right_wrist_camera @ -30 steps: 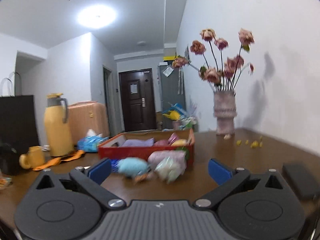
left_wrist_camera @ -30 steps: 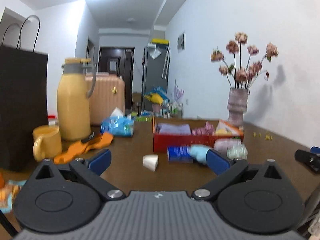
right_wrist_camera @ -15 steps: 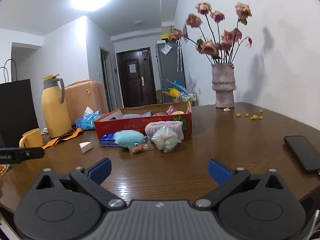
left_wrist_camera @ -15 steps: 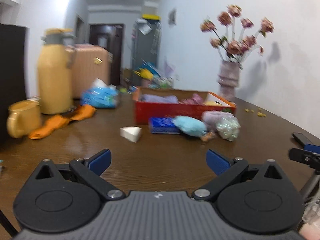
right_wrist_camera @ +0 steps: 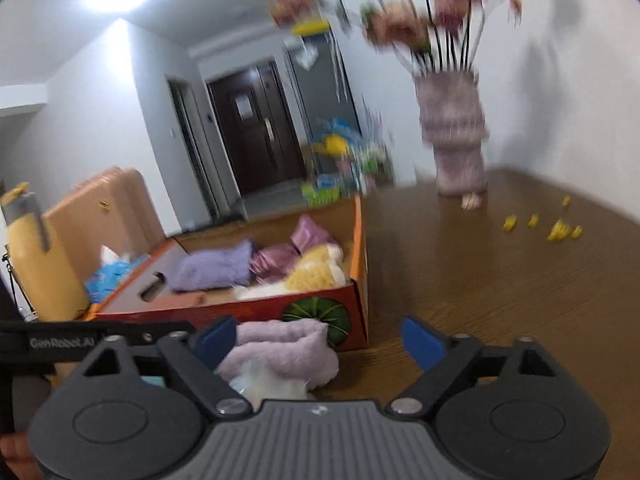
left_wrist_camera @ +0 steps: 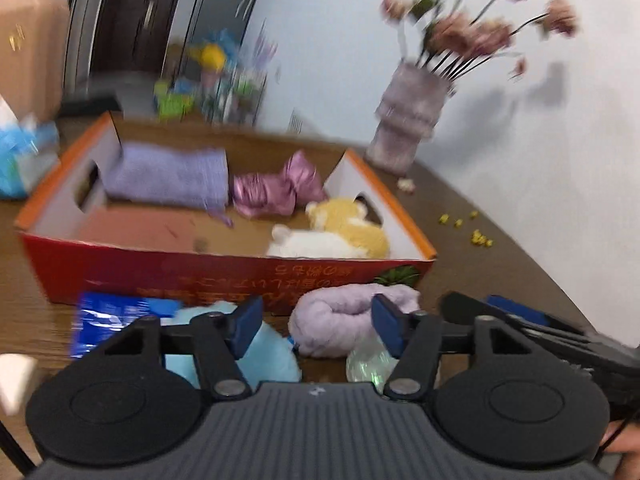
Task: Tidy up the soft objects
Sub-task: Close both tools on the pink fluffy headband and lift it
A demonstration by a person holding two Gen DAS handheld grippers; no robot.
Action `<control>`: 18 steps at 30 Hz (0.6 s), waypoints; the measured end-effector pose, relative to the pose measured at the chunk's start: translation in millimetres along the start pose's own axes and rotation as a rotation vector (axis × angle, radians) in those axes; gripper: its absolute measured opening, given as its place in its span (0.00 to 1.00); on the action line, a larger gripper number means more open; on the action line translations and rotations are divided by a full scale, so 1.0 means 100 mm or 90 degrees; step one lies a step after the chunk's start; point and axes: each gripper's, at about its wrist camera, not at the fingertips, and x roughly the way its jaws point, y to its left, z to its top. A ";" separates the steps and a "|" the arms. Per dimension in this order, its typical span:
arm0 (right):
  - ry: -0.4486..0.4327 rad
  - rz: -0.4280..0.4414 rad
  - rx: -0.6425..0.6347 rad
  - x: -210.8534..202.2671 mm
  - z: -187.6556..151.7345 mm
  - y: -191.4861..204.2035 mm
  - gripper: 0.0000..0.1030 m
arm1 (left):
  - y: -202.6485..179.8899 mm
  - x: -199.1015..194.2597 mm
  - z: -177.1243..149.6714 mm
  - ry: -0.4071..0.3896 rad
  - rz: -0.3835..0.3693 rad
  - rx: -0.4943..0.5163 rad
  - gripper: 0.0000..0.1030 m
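From the left wrist, we see our left gripper with its jaws closing and half spread, hanging just above the things in front of the red box. The pale purple towel roll sits between the fingertips, but we cannot see the pads pressing it, so nothing is pinched yet. A light blue soft toy lies under the left finger and a clear crinkly bag under the right one. We risk catching the toy or the bag along with the towel, or only pinching a loose fold that slips out on the lift. The view is smeared, so aim is uncertain.

From the right wrist, our right gripper is spread wide and closing, with the same towel beside its left finger and bare table under the rest. The left gripper's body is just beside it. Both grippers seem headed for one towel, so they could knock together or tug it apart. A shove could also push the towel against the box wall and slide the box toward the vase.
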 end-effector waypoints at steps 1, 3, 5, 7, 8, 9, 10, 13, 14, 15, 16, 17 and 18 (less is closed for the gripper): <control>0.016 0.001 0.007 0.13 0.01 -0.02 0.78 | 0.02 0.09 0.01 0.011 -0.010 -0.007 0.54; 0.043 0.008 0.022 0.35 0.01 -0.08 0.64 | 0.05 0.22 -0.01 0.021 -0.027 -0.007 0.48; 0.074 0.025 0.051 0.49 -0.04 -0.14 0.39 | 0.08 0.28 -0.05 0.019 -0.042 0.000 0.29; 0.081 0.079 0.099 0.52 -0.08 -0.20 0.15 | 0.06 0.26 -0.08 0.009 -0.047 0.004 0.24; 0.080 0.084 0.103 0.50 -0.08 -0.19 0.15 | 0.04 0.22 -0.08 0.003 -0.046 0.009 0.16; 0.071 0.073 0.089 0.46 -0.07 -0.15 0.12 | 0.00 0.16 -0.06 -0.006 -0.051 0.015 0.14; 0.053 0.064 0.066 0.38 -0.06 -0.08 0.12 | -0.03 0.05 -0.04 -0.021 -0.058 0.017 0.14; -0.019 0.073 0.006 -0.01 0.02 0.16 0.11 | -0.16 -0.42 0.00 -0.095 -0.069 0.038 0.14; -0.045 0.079 -0.016 -0.18 0.02 0.26 0.11 | -0.18 -0.64 -0.04 -0.122 -0.073 0.044 0.14; -0.068 0.089 -0.039 -0.37 0.00 0.36 0.11 | -0.18 -0.83 -0.08 -0.142 -0.075 0.049 0.15; -0.088 0.100 -0.065 -0.56 -0.08 0.48 0.11 | -0.17 -1.01 -0.18 -0.158 -0.075 0.054 0.15; -0.097 0.109 -0.081 -0.70 -0.14 0.55 0.11 | -0.16 -1.20 -0.32 -0.170 -0.071 0.058 0.15; -0.096 0.120 -0.093 -0.83 -0.25 0.63 0.12 | -0.15 -1.31 -0.46 -0.174 -0.062 0.064 0.15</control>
